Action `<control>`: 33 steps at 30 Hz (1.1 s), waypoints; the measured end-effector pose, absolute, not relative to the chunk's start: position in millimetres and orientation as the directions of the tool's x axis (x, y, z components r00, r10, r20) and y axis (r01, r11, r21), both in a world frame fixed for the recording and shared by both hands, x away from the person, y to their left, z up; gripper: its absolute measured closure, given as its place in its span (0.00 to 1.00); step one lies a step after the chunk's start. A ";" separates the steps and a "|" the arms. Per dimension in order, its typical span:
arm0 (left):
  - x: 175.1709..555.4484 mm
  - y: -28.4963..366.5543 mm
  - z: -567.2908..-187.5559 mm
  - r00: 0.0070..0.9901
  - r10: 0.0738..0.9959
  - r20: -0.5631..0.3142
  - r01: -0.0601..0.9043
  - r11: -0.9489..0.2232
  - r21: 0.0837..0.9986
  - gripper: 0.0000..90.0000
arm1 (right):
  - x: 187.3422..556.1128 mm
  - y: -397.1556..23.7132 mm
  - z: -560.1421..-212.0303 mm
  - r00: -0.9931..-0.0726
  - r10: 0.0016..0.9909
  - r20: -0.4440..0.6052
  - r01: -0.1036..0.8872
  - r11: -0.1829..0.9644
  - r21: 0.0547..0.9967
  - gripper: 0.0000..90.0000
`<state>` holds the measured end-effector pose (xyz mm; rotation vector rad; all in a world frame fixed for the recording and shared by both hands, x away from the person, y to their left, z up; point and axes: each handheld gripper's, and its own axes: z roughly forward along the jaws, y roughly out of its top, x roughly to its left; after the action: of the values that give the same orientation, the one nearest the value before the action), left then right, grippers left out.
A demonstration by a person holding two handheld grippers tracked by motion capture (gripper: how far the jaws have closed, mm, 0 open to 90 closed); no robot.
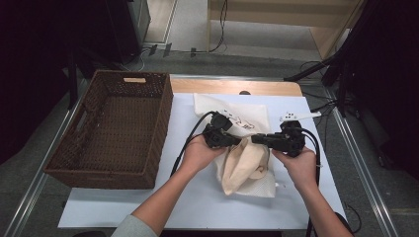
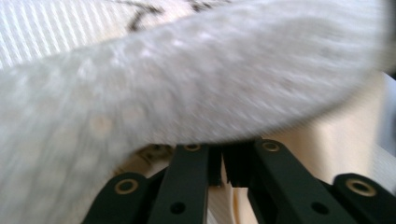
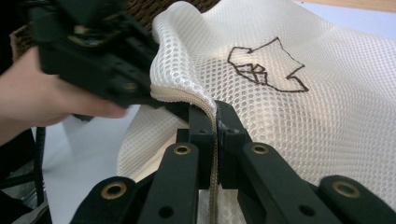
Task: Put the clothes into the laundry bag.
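Note:
A white mesh bag (image 1: 232, 117) with a dark line drawing (image 3: 268, 65) lies on the white mat (image 1: 197, 207). A cream cloth (image 1: 244, 165) bulges from its near side. My left gripper (image 1: 237, 140) is shut on the bag's zip edge, and the mesh (image 2: 187, 84) arches close over its jaws (image 2: 220, 161). My right gripper (image 1: 254, 138) faces it from the right. Its jaws (image 3: 215, 116) are shut on the same zipped edge (image 3: 187, 95), with the zipper tape running down between them. The left gripper (image 3: 140, 91) holds the edge just beside them.
A dark woven basket (image 1: 165, 113) stands at the left of the mat, nothing visible inside. A bare wooden strip (image 1: 232, 87) runs along the table's far edge. Metal rails border the table at both sides. Cables trail from both grippers.

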<state>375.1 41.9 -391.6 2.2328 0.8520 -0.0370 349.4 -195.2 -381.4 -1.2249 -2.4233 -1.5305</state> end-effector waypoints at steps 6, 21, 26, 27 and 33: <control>358.6 53.3 -384.1 0.787 0.532 -0.311 0.589 -0.501 0.634 0.85 | 350.5 -193.5 -383.5 -0.690 0.602 0.401 0.626 0.219 0.749 0.97; 315.4 72.6 -375.0 0.820 0.498 -0.282 0.538 -0.507 0.673 0.57 | 356.9 -190.0 -386.4 -0.696 0.593 0.404 0.626 0.226 0.747 0.97; 303.0 75.9 -379.5 0.818 0.493 -0.297 0.544 -0.491 0.681 0.51 | 359.2 -188.1 -387.4 -0.697 0.590 0.408 0.628 0.228 0.744 0.97; 299.7 76.5 -380.8 0.818 0.493 -0.295 0.542 -0.491 0.682 0.51 | 359.8 -188.0 -387.4 -0.698 0.588 0.408 0.628 0.228 0.744 0.97; 286.1 81.0 -390.5 0.811 0.500 -0.306 0.554 -0.486 0.676 0.51 | 363.2 -186.0 -388.4 -0.695 0.588 0.413 0.632 0.226 0.742 0.97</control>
<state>286.1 81.0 -390.5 2.1743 0.7723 -0.0853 363.2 -186.0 -388.4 -1.2071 -2.4237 -1.5024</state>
